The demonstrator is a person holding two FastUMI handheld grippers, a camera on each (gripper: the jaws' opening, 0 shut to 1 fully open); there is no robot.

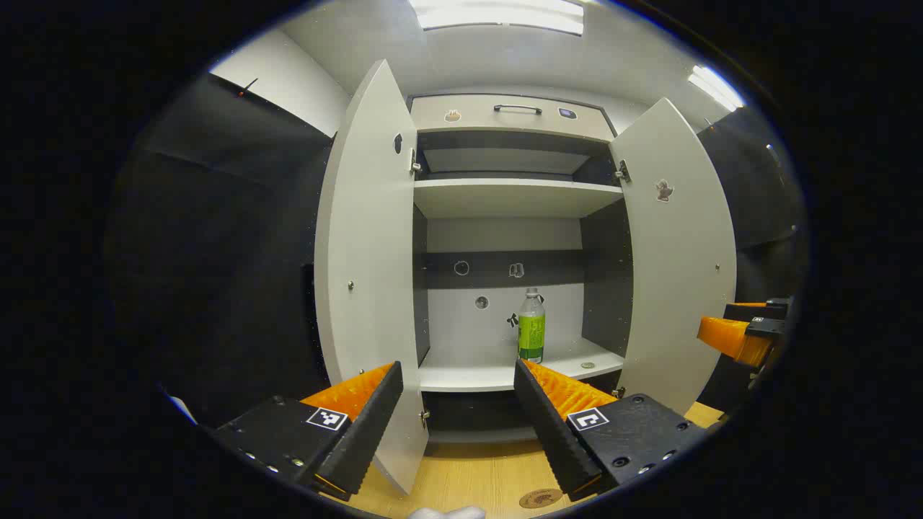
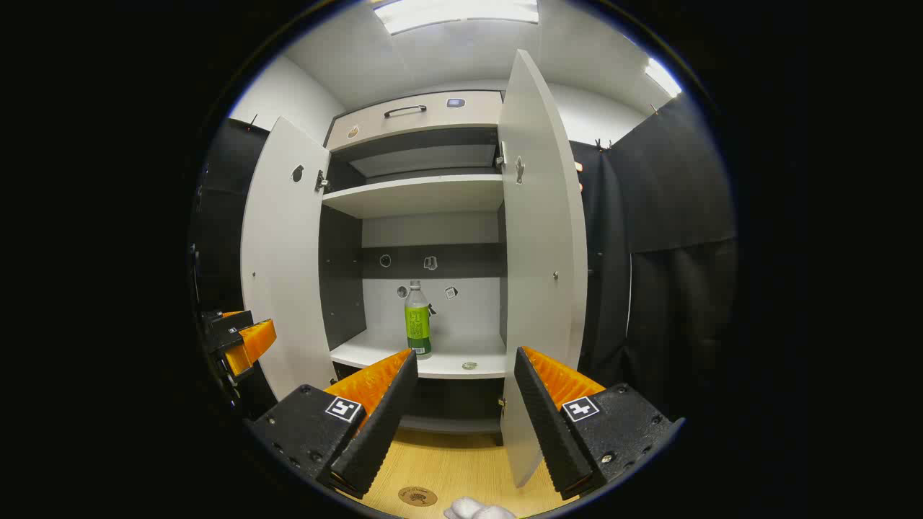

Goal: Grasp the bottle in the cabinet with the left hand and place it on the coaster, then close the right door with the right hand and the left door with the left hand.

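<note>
A clear bottle with a green label (image 1: 531,326) stands upright on the lower shelf (image 1: 497,371) of the open cabinet, also seen as the bottle (image 2: 417,320) in the right gripper view. Both doors are swung wide: the left door (image 1: 368,267) and the right door (image 1: 681,252). A round brown coaster (image 1: 540,498) lies on the wooden table in front; the coaster (image 2: 417,496) shows low in the right gripper view too. My left gripper (image 1: 458,389) is open, well short of the bottle. My right gripper (image 2: 465,378) is open with the right door (image 2: 541,252) edge between its fingers' line of sight.
An upper shelf (image 1: 508,196) and a top drawer with a dark handle (image 1: 517,109) sit above. Black cloth walls flank the cabinet. The right gripper (image 1: 743,335) shows at the far right of the left gripper view; the left gripper (image 2: 238,342) shows at the left of the right gripper view.
</note>
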